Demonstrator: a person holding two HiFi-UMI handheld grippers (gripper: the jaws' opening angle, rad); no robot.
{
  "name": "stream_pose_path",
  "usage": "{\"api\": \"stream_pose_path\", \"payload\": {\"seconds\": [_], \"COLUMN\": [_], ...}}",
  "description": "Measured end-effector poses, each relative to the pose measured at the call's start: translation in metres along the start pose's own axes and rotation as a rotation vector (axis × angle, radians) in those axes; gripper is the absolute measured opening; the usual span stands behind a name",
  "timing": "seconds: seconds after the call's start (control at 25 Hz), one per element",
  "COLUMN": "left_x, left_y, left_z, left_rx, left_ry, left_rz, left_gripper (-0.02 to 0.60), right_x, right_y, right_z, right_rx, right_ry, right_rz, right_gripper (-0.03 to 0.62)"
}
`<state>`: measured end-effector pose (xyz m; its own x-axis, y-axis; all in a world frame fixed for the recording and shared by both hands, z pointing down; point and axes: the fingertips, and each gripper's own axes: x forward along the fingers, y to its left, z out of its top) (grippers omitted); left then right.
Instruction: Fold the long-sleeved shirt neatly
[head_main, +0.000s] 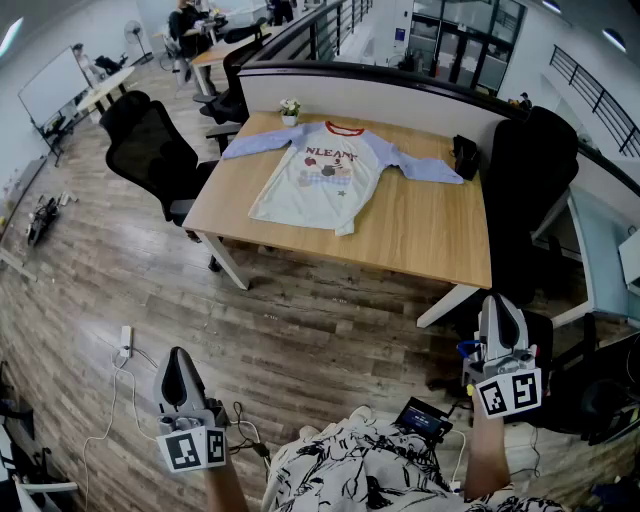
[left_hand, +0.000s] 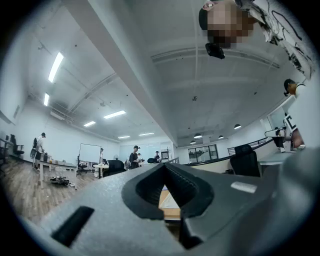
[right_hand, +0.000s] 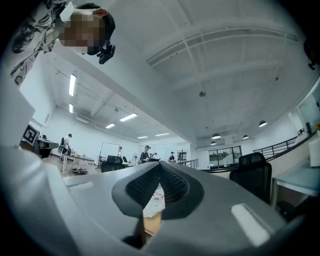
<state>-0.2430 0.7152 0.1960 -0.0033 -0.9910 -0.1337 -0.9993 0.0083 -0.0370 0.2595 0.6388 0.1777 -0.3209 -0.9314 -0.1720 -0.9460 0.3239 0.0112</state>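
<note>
A long-sleeved shirt (head_main: 322, 175), white body with pale blue sleeves, red collar and a printed chest, lies spread flat on the wooden desk (head_main: 420, 235), sleeves stretched out to both sides. My left gripper (head_main: 178, 372) and right gripper (head_main: 499, 312) hang over the floor well short of the desk, both shut with nothing between the jaws. In the left gripper view the gripper (left_hand: 165, 168) shows a sliver of shirt (left_hand: 171, 201) through the jaw gap. The right gripper (right_hand: 160, 167) likewise frames a bit of shirt (right_hand: 154, 202).
A small potted plant (head_main: 290, 110) stands at the desk's back edge, a dark holder (head_main: 465, 157) at its right. Black office chairs (head_main: 150, 150) flank the desk; another chair (head_main: 525, 190) sits right. A grey partition (head_main: 400, 100) runs behind. Cables (head_main: 125, 350) lie on the floor.
</note>
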Motion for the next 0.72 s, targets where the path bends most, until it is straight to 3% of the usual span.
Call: {"api": "stream_pose_path", "payload": {"seconds": [0.32,0.52,0.72], "left_x": [0.001,-0.002,-0.005], "left_y": [-0.009,0.001,-0.001], "left_z": [-0.002,-0.007,-0.011], "left_rx": [0.030,-0.060,-0.042], "left_ry": [0.018,0.031,0.047], "left_rz": [-0.019,0.037,0.040], "left_gripper": [-0.003,-0.002,-0.002], "right_x": [0.001,-0.002,-0.007], "right_y": [0.001,0.010,0.015], "right_z": [-0.001,0.002,-0.001], "right_rx": [-0.003,0.014,0.017], "right_ry": [-0.001,-0.028,-0.020], "right_rz": [0.003,0.023,0.037], "right_gripper": [0.000,0.000,0.002]}}
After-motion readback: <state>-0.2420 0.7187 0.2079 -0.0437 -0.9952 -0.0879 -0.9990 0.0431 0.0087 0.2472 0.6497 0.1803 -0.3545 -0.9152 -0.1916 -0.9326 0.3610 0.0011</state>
